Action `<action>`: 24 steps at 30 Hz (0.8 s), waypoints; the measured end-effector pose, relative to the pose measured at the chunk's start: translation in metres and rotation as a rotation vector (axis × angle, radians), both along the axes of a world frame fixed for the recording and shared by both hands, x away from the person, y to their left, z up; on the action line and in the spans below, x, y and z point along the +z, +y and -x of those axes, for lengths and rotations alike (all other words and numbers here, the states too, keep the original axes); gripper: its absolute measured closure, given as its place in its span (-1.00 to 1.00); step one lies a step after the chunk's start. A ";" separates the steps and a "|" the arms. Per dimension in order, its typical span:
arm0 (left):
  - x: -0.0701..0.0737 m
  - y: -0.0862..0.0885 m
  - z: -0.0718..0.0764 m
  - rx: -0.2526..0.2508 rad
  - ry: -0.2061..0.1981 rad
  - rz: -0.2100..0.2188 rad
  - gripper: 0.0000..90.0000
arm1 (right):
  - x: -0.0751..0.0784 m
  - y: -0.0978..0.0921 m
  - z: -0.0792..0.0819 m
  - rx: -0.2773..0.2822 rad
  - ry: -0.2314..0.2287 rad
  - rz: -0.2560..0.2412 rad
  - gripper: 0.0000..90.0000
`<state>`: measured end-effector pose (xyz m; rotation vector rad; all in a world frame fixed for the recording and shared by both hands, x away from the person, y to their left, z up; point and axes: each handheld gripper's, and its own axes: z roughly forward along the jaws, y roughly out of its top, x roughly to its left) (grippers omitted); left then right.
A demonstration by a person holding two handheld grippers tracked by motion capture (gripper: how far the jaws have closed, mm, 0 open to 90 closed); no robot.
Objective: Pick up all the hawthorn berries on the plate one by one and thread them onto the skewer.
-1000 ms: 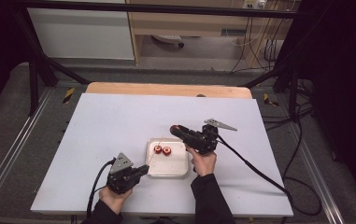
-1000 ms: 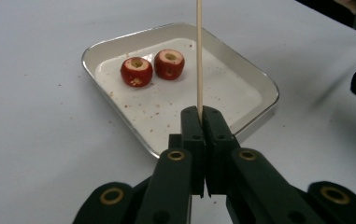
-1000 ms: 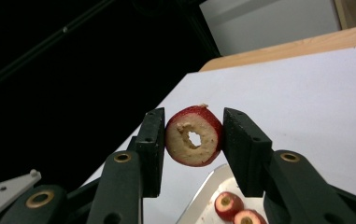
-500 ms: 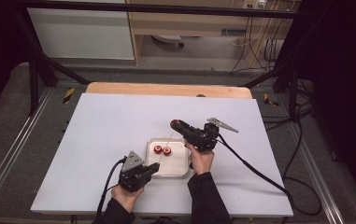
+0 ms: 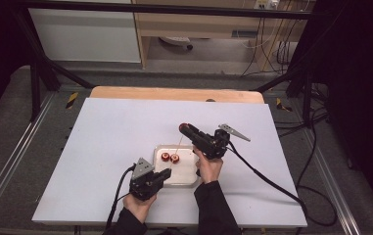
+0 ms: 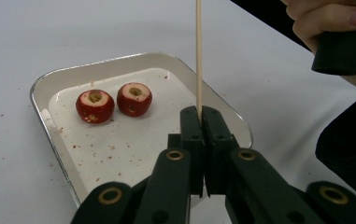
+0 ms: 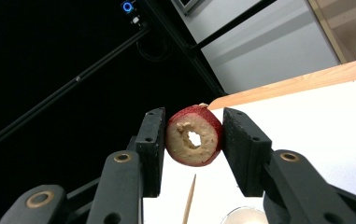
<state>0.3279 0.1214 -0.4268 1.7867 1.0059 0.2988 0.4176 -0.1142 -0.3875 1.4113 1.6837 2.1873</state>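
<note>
My left gripper [image 6: 199,114] [image 5: 166,175] is shut on a thin wooden skewer [image 6: 198,56] [image 5: 178,147] that stands upright over the tray's near right part. A white tray [image 6: 49,81] [image 5: 190,177] holds two cored red fruits [image 6: 95,105] [image 6: 134,99] [image 5: 170,157] side by side at its far left. My right gripper [image 7: 192,140] [image 5: 184,129] is shut on a third cored red fruit [image 7: 194,136] [image 5: 183,127], held up above the tray with its hole facing the camera. The skewer's pointed tip [image 7: 191,187] shows just below that fruit.
The tray sits on a white table [image 5: 120,132] with a wooden strip [image 5: 174,93] along its far edge. Red crumbs dot the tray floor. A hand [image 6: 334,28] holding the right gripper's handle is at the upper right of the left gripper view.
My left gripper has moved right to the tray's near edge, bringing the skewer upright under the fruit. My right gripper has stayed above the tray, shifting slightly.
</note>
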 end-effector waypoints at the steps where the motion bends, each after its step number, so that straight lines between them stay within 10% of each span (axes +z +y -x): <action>1: 0.000 0.000 0.000 -0.001 -0.001 0.000 0.96 | 0.000 0.000 0.000 -0.002 -0.002 -0.005 0.35; 24: -0.004 0.004 0.000 0.010 -0.009 0.014 0.96 | -0.010 0.007 0.001 -0.010 0.004 -0.045 0.35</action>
